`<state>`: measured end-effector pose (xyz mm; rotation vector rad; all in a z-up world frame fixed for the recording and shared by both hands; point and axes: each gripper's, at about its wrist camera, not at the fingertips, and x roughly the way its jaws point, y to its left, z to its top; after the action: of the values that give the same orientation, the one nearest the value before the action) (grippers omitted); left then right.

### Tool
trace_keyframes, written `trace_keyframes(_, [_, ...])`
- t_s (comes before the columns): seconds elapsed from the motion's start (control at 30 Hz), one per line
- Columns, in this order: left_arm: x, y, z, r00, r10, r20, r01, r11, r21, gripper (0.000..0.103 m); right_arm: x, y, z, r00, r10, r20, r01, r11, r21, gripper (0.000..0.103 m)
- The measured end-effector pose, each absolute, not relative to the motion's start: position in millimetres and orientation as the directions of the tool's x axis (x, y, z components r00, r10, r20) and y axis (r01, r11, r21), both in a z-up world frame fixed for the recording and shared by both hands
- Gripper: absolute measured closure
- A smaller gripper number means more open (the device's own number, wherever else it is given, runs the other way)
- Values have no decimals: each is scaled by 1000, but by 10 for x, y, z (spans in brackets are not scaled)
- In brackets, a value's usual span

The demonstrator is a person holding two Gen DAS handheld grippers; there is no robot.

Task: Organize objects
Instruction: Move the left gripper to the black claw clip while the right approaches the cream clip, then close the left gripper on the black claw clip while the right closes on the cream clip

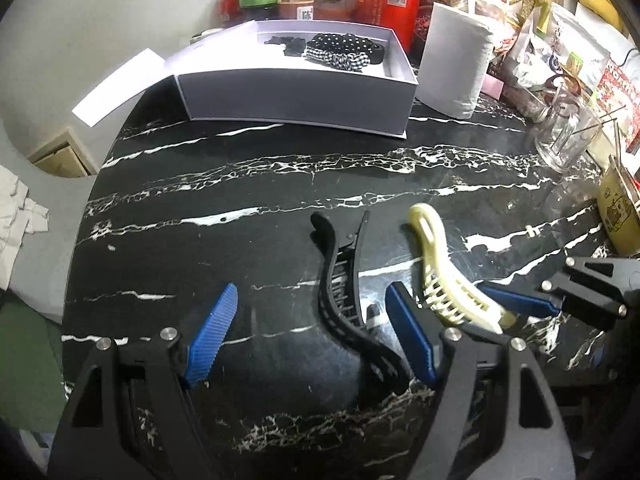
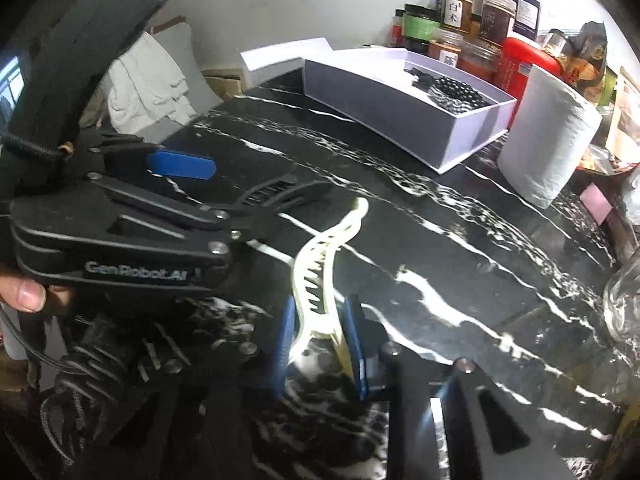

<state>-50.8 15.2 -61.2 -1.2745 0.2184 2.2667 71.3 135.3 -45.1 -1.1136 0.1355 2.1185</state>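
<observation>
Black marble-patterned desk [image 1: 280, 184] with white veining, carrying all items. Left gripper [image 1: 312, 340], lower centre of the left wrist view: blue-padded fingers [image 1: 212, 336] spread wide, straddling the black hair claw clip [image 1: 344, 300], which lies on the desk between them with its near end against the inner side of the right-hand finger; whether that finger presses it cannot be told. Right gripper [image 2: 320, 340], lower centre of the right wrist view: fingers [image 2: 285, 344] drawn narrow on the near end of the cream hair claw clip [image 2: 320, 272], whose far tip points toward the frame's centre; whether the clip rests on the desk or is raised cannot be told. In the left wrist view the cream clip lies just right of the black clip, apart from it. White open box [image 1: 296, 92], upper centre of that view, lid flap folded out to the left, holding black polka-dot and checked fabric hair accessories [image 1: 340, 50]. White paper roll [image 1: 456, 68] upright just right of the box. Row of jars [image 1: 296, 0] behind the box, along the wall. Clear glass [image 1: 568, 132] at right edge.
</observation>
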Motion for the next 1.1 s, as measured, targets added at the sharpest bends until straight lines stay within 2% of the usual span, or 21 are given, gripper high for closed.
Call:
trace_keyframes(0.13, [-499,197,-626,-417,380,-825,-542,-833,-110,30,730,1403,-443,-368,550,-750,-647,-731,-218,77])
trace_keyframes(0.27, [-526,231,-677,-384,405,-830,-557,-819,-141,36,724,1446,-446,-377,545,-749,-647,-733,-207,77])
trace_keyframes(0.43, [-501,261,-691,-394,401,-827,-577,-808,-116,40,706,1456,-455,-381,549,-744,-637,-739,-219,77])
trace_keyframes(0.6, [-469,261,-679,-393,418,-819,-599,-792,-116,58,698,1497,-448,-381,547,-745,-643,-736,-212,76])
trace_keyframes(0.7, [-461,270,-673,-388,420,-820,-605,-787,-116,63,674,1506,-446,-375,546,-749,-641,-736,-216,76])
trace_keyframes(0.9, [-419,243,-661,-370,427,-825,-627,-770,-118,81,632,1515,-448,-351,547,-760,-640,-733,-232,66])
trace_keyframes(1.1, [-396,158,-661,-356,424,-833,-635,-763,-117,83,625,1524,-436,-329,554,-765,-643,-724,-248,65])
